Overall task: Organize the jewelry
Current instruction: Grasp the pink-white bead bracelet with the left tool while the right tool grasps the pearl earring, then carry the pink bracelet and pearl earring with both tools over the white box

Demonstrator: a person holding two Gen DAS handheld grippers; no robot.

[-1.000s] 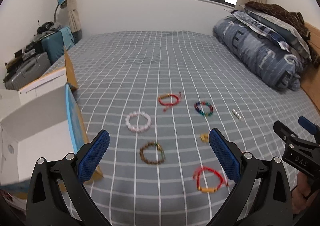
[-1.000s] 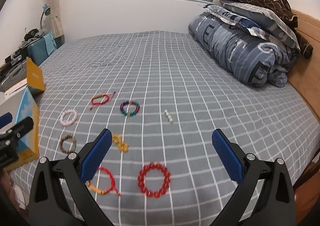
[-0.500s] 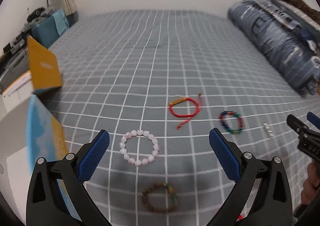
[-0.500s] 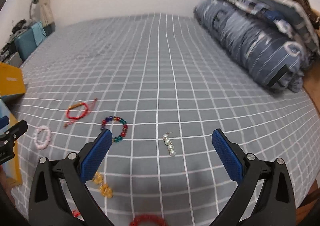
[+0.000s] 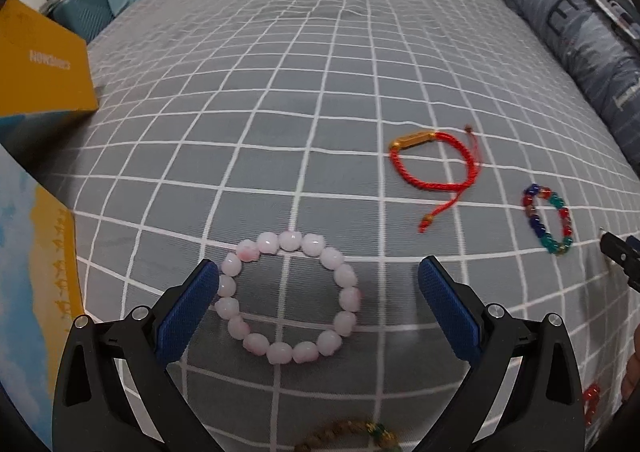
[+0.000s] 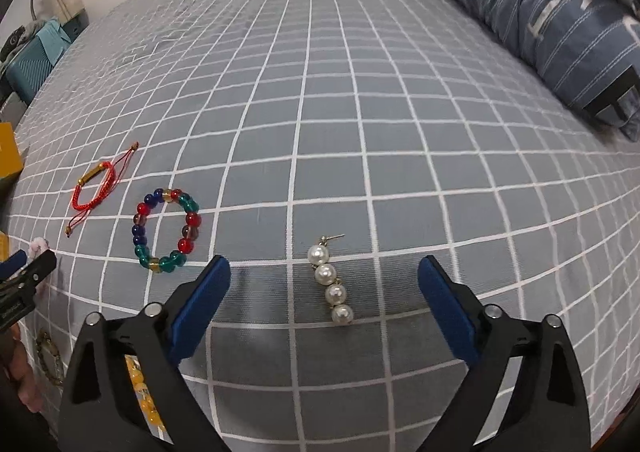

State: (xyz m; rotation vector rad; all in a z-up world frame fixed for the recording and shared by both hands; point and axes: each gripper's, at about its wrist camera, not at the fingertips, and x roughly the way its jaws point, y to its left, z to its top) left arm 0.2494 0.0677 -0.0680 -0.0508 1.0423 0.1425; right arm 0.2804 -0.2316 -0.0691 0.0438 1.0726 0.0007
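Our left gripper (image 5: 318, 278) angled steeply down, fingers spread wide, our right gripper (image 6: 322, 276) likewise, fingers just closing slightly, nothing gripped

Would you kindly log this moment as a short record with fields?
surface: grey checked bedspread
left tool: open, around the pink bead bracelet, which lies flat
right tool: open, jaws just closing a little, pearl earring lying between them, not gripped
other jewelry: red cord bracelet, multicolour bead bracelet, both untouched
beside the bed: yellow box
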